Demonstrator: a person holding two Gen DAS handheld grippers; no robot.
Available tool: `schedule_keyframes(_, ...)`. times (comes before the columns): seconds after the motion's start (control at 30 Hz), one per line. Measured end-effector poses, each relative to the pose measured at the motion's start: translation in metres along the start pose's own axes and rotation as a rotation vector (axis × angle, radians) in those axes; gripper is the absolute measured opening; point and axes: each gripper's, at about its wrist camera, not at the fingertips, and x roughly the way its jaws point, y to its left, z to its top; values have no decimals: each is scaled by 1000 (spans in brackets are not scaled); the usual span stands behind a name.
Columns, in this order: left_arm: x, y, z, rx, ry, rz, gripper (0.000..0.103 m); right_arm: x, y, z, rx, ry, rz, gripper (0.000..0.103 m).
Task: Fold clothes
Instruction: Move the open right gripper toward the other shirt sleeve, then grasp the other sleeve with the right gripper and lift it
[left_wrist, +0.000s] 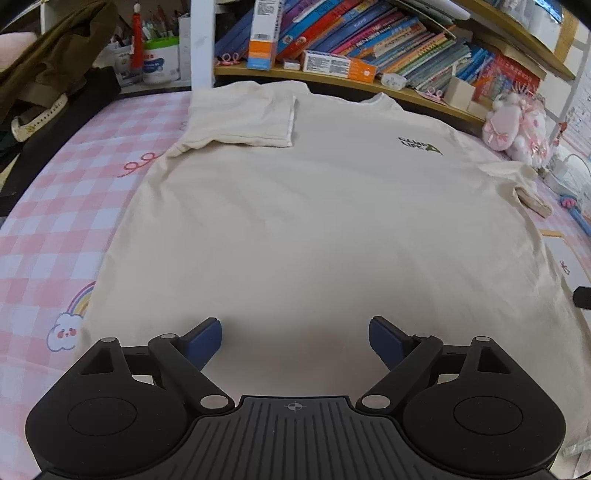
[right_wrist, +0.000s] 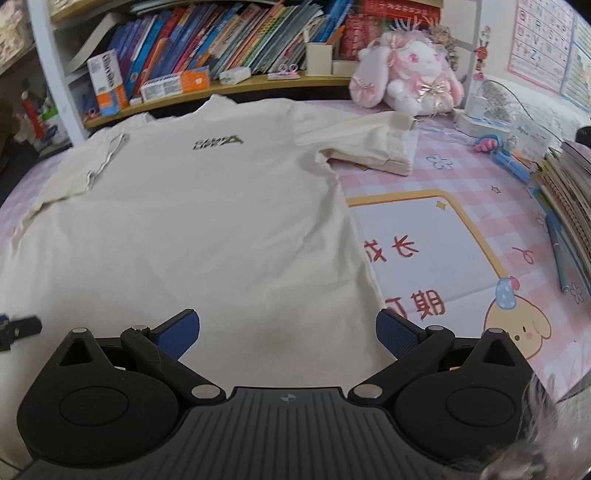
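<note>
The cream cotton T-shirt (left_wrist: 295, 206) lies flat, front up, on the pink checked tabletop (left_wrist: 48, 221), its left sleeve (left_wrist: 243, 118) folded inward, probably to narrow it. Your left hand-held gripper (left_wrist: 295, 341) and right hand-held gripper (right_wrist: 288, 334) hover spread near the hem, holding nothing. Only the right view shows the other sleeve (right_wrist: 365, 144) spread outward.

We hold our left gripper (left_wrist: 295, 341) low with its jaws spread wide. Our right gripper (right_wrist: 288, 334) sits level beside it, jaws equally wide and empty.
</note>
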Motion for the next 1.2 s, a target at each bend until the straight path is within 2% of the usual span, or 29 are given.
schedule_keyframes(0.27,5,-19,4,-47,0,77,89,16,-29,23,23,-11,66,100)
schedule_keyframes(0.63,9,-108,-2,-77,-6,289,89,81,-119,91,93,40,248,96)
schedule_keyframes(0.67,9,-115,-4,-82,-4,299,89,89,-128,96,120,56,272,94)
schedule_keyframes(0.77,9,-135,-10,-80,26,314,89,115,-154,113,225,120,353,78)
schedule_keyframes(0.87,7,-152,-16,-67,51,335,89,140,-179,124,372,175,417,70)
schedule_keyframes(1.07,1,-165,-20,-82,60,379,90,181,-215,135,703,248,494,66)
schedule_keyframes(1.2,2,-164,-20,-102,74,397,90,193,-225,139,880,268,501,63)
